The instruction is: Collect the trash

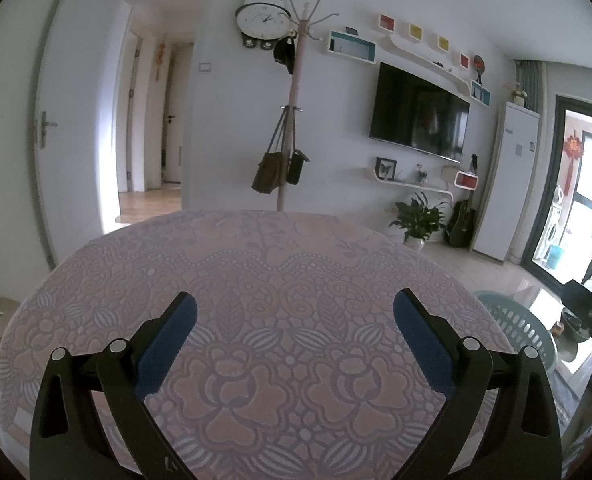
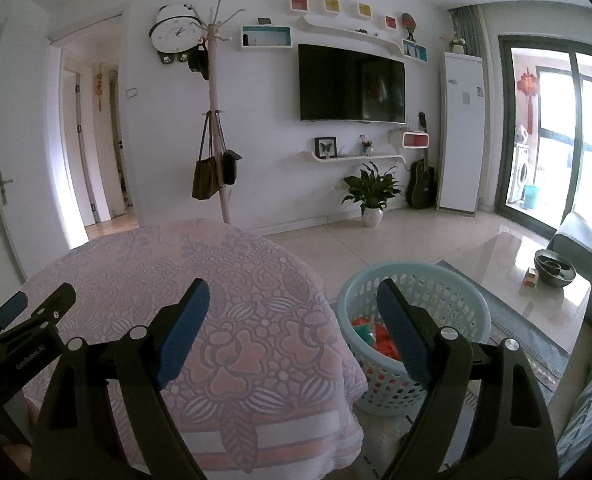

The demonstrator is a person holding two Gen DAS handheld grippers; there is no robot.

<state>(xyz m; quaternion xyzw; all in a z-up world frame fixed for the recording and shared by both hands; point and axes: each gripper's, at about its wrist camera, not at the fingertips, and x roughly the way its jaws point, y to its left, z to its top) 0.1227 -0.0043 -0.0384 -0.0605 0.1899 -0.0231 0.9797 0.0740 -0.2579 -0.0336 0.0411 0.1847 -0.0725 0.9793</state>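
The left gripper (image 1: 295, 314) hangs over the bench (image 1: 255, 264) with its jaws wide apart and nothing between them; the pink patterned cloth (image 2: 215, 292) below it lies bare. The right gripper (image 2: 293, 302) is also spread wide and holds nothing. It sits at the bench's right edge, one finger over the cloth and the other over the basket (image 2: 456, 292).

That pale blue basket stands on the floor just beside the bench, on a grey rug (image 2: 536, 332). Inside it lies the trash (image 2: 376, 336): orange and green pieces (partly hidden behind the right finger, so what they are cannot be told). From the left wrist view only the basket's rim shows past the bench edge.

Nothing stands between the right gripper and the basket's open mouth. To the right of the basket a glossy coffee table (image 2: 536, 264) carries a dark bowl (image 2: 554, 267) and a small box (image 2: 530, 278).

Behind the bench a coat rack (image 1: 291, 112) rises with bags (image 1: 269, 172) hung on it. Farther back are a wall clock (image 1: 261, 20), a TV (image 1: 418, 114), a potted plant (image 2: 370, 190), a guitar (image 2: 421, 184) and a tall white cabinet (image 2: 460, 132).
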